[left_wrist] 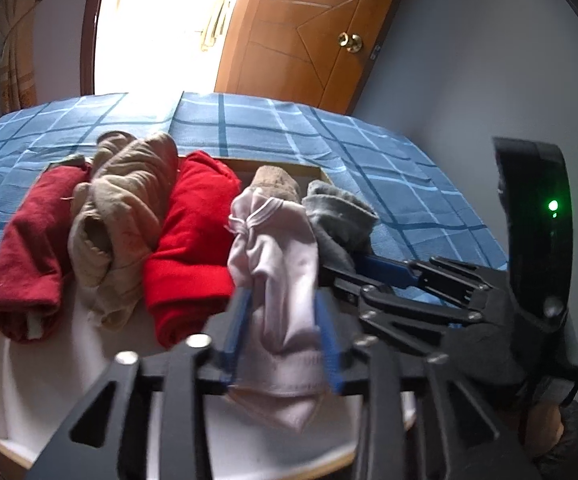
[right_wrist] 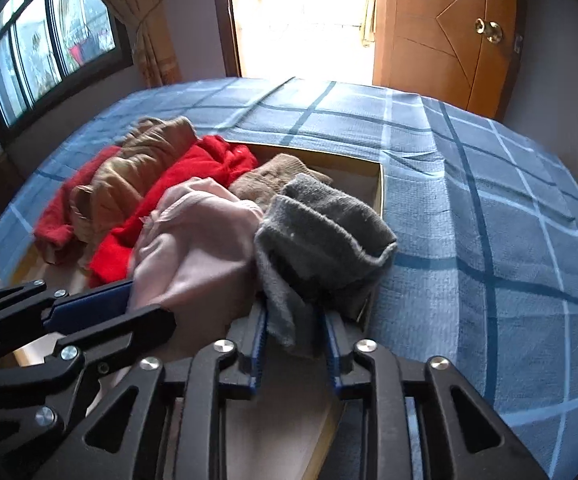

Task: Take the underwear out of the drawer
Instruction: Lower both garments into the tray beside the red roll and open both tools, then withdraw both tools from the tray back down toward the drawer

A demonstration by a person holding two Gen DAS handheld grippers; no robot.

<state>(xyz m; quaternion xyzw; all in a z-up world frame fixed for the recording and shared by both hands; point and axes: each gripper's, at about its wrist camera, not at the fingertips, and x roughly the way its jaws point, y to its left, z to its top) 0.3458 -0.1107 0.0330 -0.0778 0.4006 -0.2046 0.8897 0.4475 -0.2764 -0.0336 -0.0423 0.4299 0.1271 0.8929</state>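
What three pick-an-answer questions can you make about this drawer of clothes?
1. Where is the grey sock?
A) on the windowsill
B) between the right gripper's fingers
C) on the floor

2. What colour is the garment between the left gripper's fingers?
A) pale pink
B) green
C) black

3. How is the wooden door?
A) shut
B) open
C) taken off

Answers:
1. B: the grey sock hangs between the right gripper's blue fingers.
2. A: the garment there is pale pink with a white hem.
3. B: the wooden door is swung aside from a bright doorway.
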